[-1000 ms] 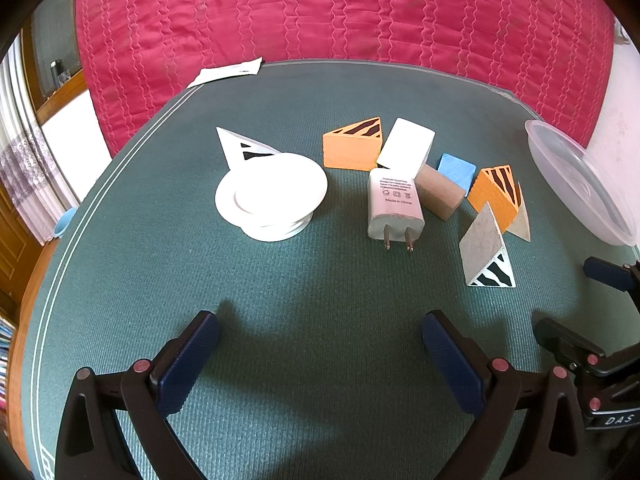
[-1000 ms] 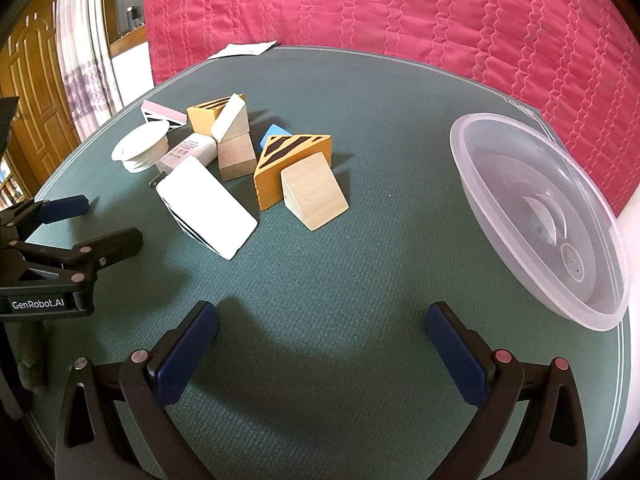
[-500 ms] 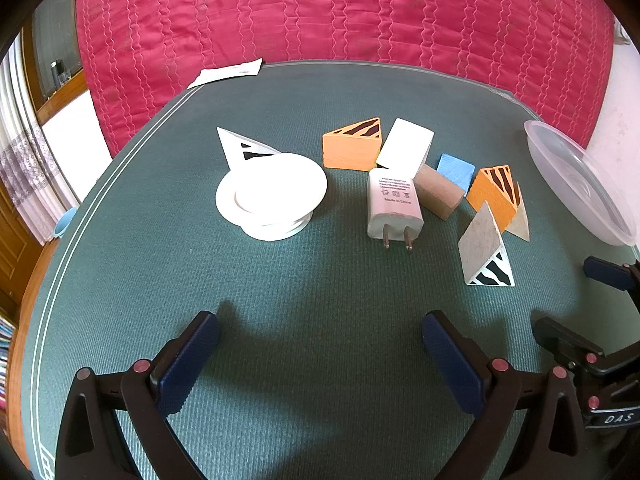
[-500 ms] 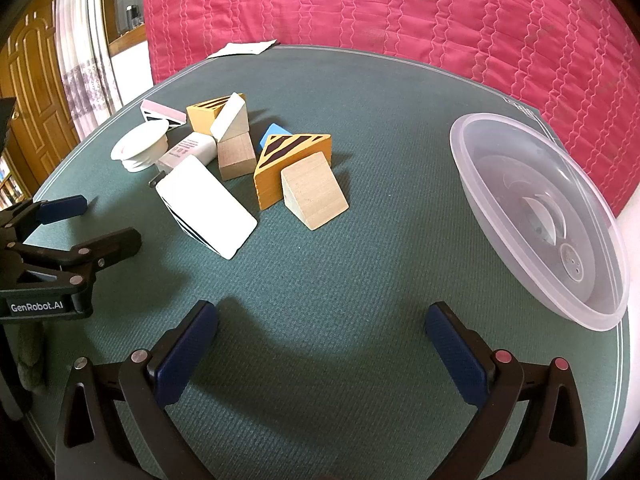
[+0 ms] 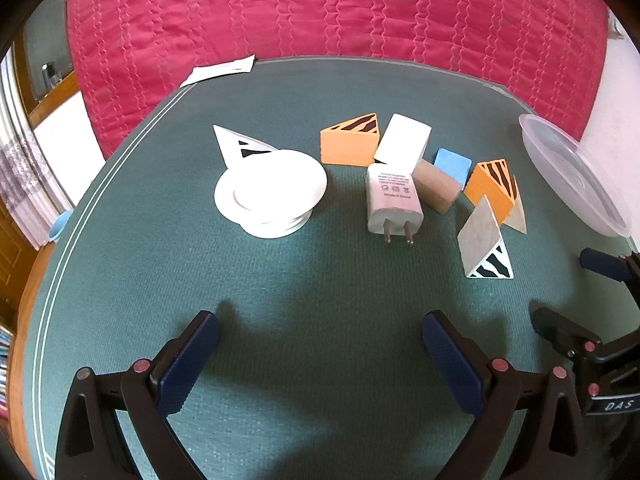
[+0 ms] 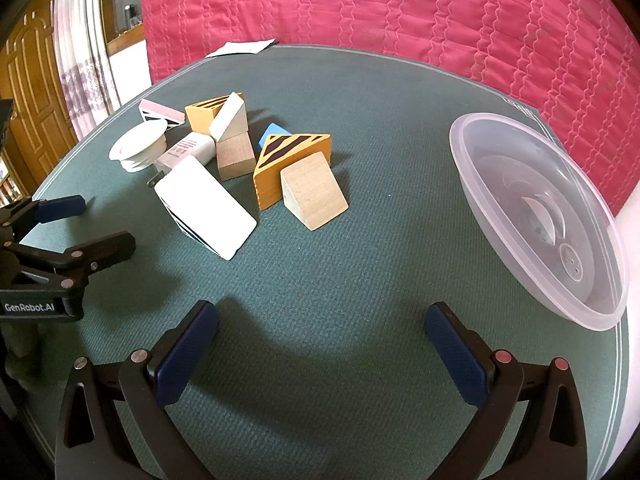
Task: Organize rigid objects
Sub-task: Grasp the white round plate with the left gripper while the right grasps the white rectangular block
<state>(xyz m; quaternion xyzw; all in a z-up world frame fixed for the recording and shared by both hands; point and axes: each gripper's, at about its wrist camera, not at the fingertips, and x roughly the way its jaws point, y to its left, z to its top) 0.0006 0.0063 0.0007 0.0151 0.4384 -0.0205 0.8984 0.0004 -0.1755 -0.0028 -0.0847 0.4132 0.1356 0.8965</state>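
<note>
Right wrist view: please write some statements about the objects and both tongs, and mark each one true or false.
1. The clear plastic bowl holds no blocks. True.
2. The right tongs grip a wooden wedge. False: they are open and hold nothing.
3. The plain wooden wedge touches the orange striped wedge. True.
4. The left tongs are shut. False: they are open.
5. The white charger lies inside the bowl. False: it lies on the green table.

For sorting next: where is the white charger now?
In the left wrist view the white charger lies mid-table, prongs toward the camera, between the white spool and the brown block.
</note>
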